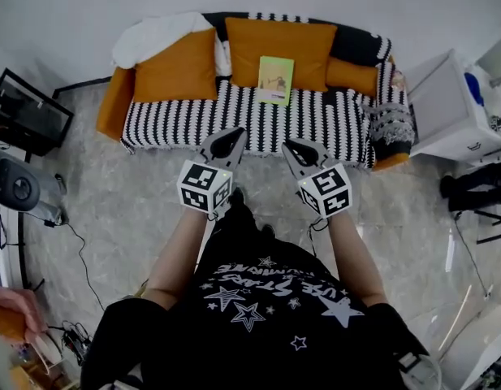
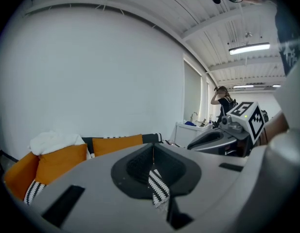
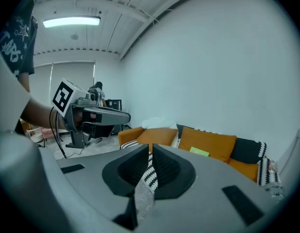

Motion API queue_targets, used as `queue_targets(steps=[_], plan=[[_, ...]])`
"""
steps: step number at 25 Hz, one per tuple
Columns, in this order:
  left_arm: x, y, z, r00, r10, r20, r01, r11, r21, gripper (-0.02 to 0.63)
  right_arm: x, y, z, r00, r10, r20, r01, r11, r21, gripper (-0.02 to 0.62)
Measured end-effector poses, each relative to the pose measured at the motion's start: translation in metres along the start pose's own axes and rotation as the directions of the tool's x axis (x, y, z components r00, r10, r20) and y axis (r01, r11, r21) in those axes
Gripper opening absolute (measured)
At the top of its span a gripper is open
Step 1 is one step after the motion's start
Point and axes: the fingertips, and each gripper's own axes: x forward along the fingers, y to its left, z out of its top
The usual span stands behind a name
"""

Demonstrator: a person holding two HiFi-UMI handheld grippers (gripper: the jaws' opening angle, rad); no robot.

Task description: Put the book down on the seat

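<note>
- Dark shirt (image 1: 258,315) of the person, nearest the head camera, carries white stars and upside-down lettering that I cannot read with confidence.
- Beyond it, the striped sofa (image 1: 315,124) stands well apart from both claws.
- An orange back cushion (image 1: 303,43) props the book.
- The green book (image 1: 276,80) has its lower edge on the seat and leans back. The put-down looks done, unless it should lie flat. Its cover print is too small to read.
- The left claw (image 1: 234,136) and right claw (image 1: 289,146) are both closed and hold nothing.
</note>
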Motion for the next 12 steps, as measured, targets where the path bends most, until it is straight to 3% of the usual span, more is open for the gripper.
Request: queue_targets(steps=[12], plan=[[-0.007, -0.023, 0.008, 0.997, -0.079, 0.012, 0.079, 0.997, 0.009, 0.011, -0.008, -0.005, 0.008, 0.995, -0.087, 0.038, 0.086, 0.995, 0.045, 0.038]])
